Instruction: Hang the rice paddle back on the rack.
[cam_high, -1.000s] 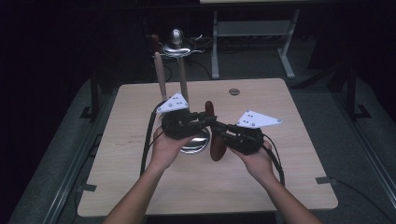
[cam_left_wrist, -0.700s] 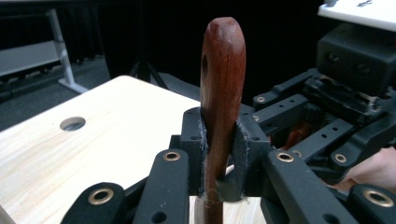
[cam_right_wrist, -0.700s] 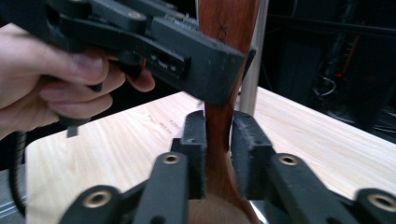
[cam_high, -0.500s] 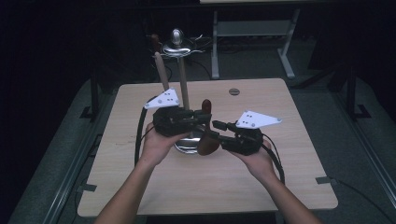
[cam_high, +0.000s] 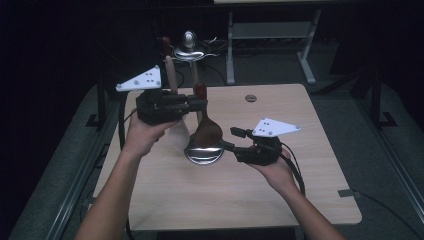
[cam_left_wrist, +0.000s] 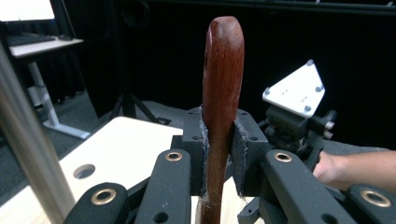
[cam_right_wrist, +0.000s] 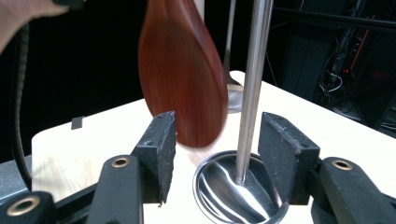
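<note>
Near the middle of the wooden table (cam_high: 300, 200), a steel ladle (cam_high: 204, 152) stands with its bowl down and its handle upright. A dark wooden spoon (cam_left_wrist: 223, 84) is clamped by the left gripper (cam_high: 197, 103) above that bowl. The right gripper (cam_high: 232, 140), just beside the ladle, has just been opening; its jaws flank the handle without touching.

No readable text, labels, brands, numbers or signs anywhere: none on the bench (cam_high: 300, 200), none on the wooden spoon (cam_left_wrist: 223, 84), none on the grey three-cornered plates, which carry small dots.
</note>
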